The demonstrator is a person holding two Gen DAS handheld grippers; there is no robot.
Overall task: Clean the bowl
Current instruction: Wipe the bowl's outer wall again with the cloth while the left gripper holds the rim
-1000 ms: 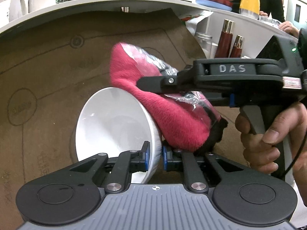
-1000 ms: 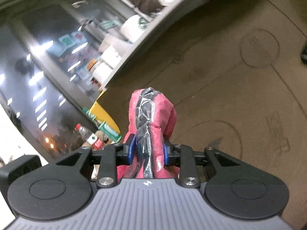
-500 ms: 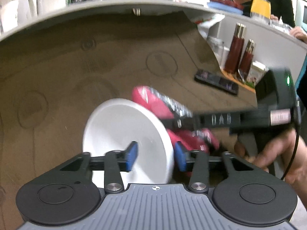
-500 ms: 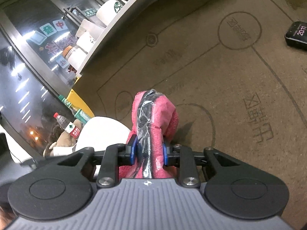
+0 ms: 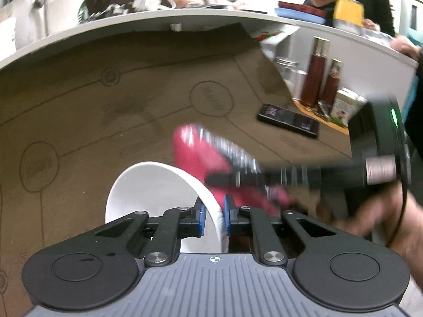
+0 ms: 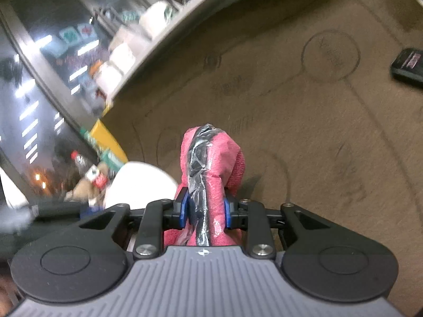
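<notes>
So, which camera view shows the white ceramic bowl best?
The left wrist view: the white ceramic bowl stands tilted with its rim and inside visible, its wall pinched in the left claw. The right wrist view shows only a blurred white part beside the pink cloth.

Each camera sits on the back of a hand tool and looks forward and down along its two fingers, very near the brown table mat (image 5: 111,121). The left one faces the far counter. Both see the white bowl (image 5: 158,185), the pink cloth (image 6: 211,163) and the black phone (image 5: 288,120).
</notes>
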